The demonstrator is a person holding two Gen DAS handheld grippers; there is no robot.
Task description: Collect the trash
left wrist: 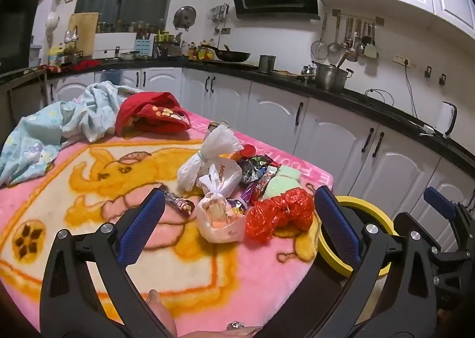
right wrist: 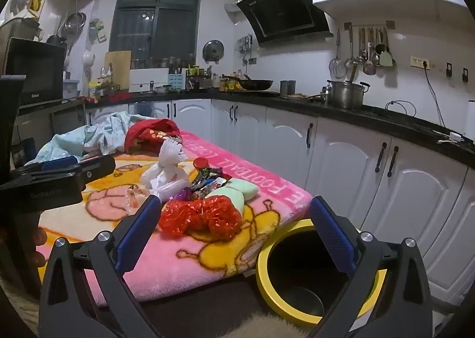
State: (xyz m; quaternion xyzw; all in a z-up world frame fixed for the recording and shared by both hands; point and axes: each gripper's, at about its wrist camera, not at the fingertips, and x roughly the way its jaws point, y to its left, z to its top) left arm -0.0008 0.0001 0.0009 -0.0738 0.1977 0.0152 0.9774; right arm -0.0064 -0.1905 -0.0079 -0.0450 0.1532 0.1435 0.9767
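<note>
Both your claws, left gripper [left wrist: 240, 228] and right gripper [right wrist: 234, 231], gape wide and empty over the pink blanket [left wrist: 74, 189]. Red crinkled bag [right wrist: 202, 214] lies at 12 o'clock between your right fingers; yellow-rimmed bin [right wrist: 264, 272] waits at 3 o'clock.

Fuzzy pink fleece blanket [left wrist: 207, 263], crinkly glossy red plastic bag [left wrist: 279, 216], shiny foil wrappers [left wrist: 258, 169], smooth yellow-rimmed bin [right wrist: 267, 272]
</note>
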